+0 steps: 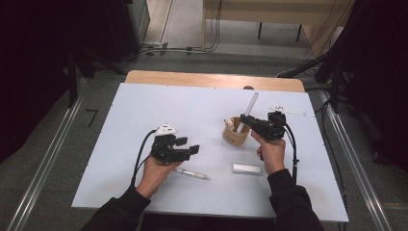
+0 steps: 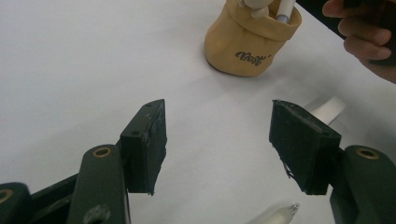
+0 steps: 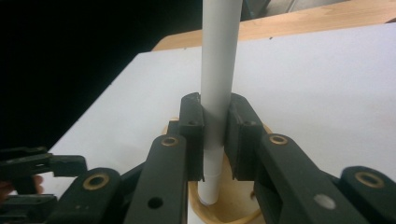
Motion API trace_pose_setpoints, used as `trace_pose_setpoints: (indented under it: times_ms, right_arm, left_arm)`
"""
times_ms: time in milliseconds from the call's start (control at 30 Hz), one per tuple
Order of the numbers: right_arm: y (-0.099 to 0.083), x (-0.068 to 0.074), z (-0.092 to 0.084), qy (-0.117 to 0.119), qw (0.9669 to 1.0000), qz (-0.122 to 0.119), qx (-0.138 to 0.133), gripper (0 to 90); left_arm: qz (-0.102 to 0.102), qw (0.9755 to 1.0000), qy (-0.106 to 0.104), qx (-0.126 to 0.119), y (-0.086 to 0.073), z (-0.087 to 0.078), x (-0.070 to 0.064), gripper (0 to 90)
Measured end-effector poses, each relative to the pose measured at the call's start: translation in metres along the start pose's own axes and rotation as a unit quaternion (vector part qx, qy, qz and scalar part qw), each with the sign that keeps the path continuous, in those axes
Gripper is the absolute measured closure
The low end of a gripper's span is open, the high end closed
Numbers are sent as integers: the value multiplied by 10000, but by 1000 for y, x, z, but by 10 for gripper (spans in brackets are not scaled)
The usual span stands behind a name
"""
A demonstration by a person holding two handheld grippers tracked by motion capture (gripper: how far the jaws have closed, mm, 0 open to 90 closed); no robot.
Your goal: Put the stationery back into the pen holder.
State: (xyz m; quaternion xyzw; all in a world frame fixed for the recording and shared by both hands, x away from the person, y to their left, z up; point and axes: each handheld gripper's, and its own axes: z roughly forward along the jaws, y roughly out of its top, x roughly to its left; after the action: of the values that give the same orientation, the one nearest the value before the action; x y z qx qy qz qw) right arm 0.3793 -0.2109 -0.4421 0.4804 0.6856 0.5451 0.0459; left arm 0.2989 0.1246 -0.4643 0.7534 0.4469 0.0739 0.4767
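My right claw [image 3: 215, 140] is clamped on a long white plastic marker-like tube [image 3: 218, 70], held upright w/ its lower end down inside the small tan fabric pouch-shaped holder [image 1: 235, 134] standing on the white counter [image 1: 144, 115]. In the high view the tube [image 1: 252, 103] sticks up and tilts away above the right claw [image 1: 246, 119]. A small pale rounded thing sits at the holder's rim; can't tell what it is.

My left claw [image 2: 217, 144] hangs spread wide w/ nothing between its jaws, well apart from the holder [image 2: 247, 39], just above the counter. A white pen w/ clear tip [image 1: 192, 173] lies beside my left hand [image 1: 155, 174]. A small white rectangular block [image 1: 247, 169] lies near my right hand [image 1: 271, 153]. A flat white strip w/ dark marks [image 1: 287, 110] lies at the far right of the counter.
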Motion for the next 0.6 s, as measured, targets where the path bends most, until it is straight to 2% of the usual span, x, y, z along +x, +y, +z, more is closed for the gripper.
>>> trace_pose_setpoints:
  times_ms: [267, 400, 600]
  right_arm:
    - [-4, 1, 7, -269, 9993, -230, 112, 756]
    - [-5, 1, 8, -319, 9990, -294, 145, 752]
    - [-7, 1, 10, -343, 9987, -317, 221, 696]
  left_arm:
    - [4, 9999, -51, 87, -2, 3, -2, 366]
    - [8, 9999, -61, 100, -2, 3, -3, 366]
    - [8, 9999, -78, 100, -2, 3, -3, 366]
